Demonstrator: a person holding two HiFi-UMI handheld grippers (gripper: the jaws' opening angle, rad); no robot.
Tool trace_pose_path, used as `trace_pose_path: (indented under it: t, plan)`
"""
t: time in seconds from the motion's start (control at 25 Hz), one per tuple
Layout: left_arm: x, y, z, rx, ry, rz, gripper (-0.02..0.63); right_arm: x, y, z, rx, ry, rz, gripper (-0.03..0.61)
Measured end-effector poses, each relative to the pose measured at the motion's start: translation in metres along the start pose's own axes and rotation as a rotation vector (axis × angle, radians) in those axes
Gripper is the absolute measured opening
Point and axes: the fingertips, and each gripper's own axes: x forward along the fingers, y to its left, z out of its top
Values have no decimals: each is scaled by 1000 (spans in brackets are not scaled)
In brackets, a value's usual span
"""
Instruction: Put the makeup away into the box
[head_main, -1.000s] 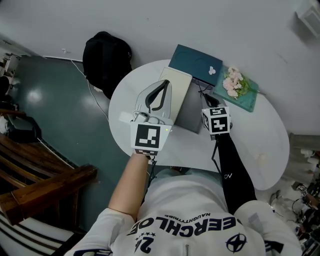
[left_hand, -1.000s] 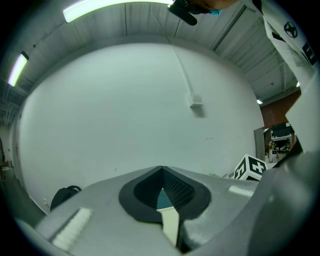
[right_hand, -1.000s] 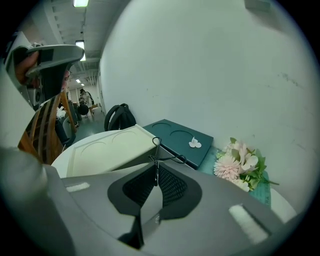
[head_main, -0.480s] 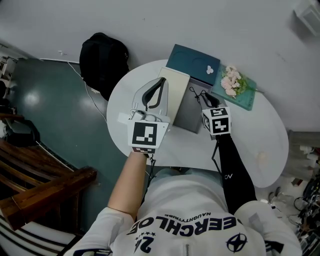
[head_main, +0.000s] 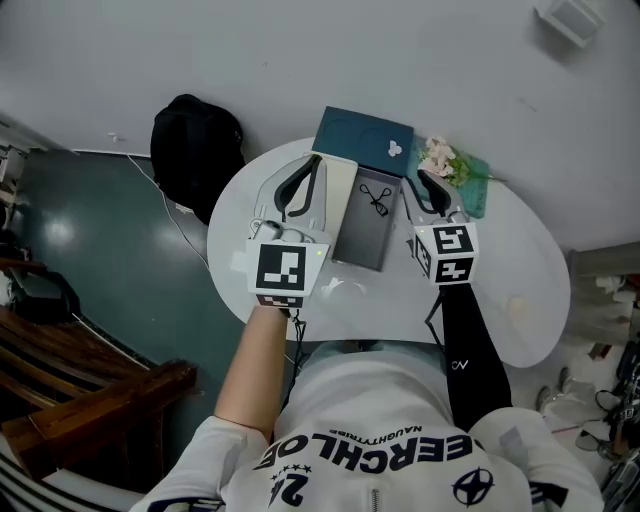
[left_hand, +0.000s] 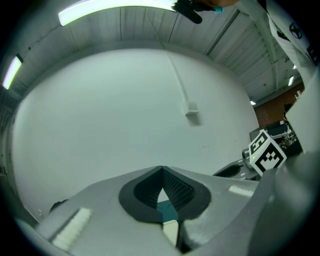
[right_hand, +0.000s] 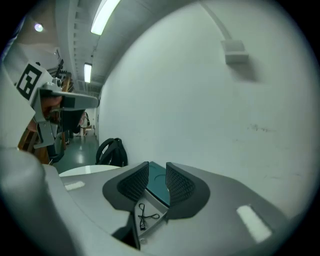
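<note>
An open grey box lies in the middle of the round white table, and its teal lid stands behind it. Inside lies a thin black makeup tool, which the right gripper view shows as black wire loops on the box floor. My right gripper hovers just right of the box. Its jaws stand a little apart with nothing between them. My left gripper is over a cream panel at the box's left side. Its tips meet, empty.
Pink flowers on a teal card sit at the table's far edge, right of the lid. A black backpack rests on the green floor to the left. A white wall rises right behind the table.
The black tool hung from my right gripper a second ago; it now lies in the box. My right gripper has moved to the box's right, and both grippers reach farther toward the wall.
</note>
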Motion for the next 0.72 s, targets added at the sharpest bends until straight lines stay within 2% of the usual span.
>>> trace_pose_path:
  t: [0.2, 0.4, 0.72]
  plan:
    - [6, -15, 28, 37, -32, -39, 2, -40, -14, 58, -28, -155, -48, 147]
    - [15, -32, 50, 46, -68, -65, 2, -74, -38, 98, -20, -278, -96, 155]
    - [35, -77, 60, 46, -90, -151, 2, -102, -56, 88, -24, -272, -123, 160]
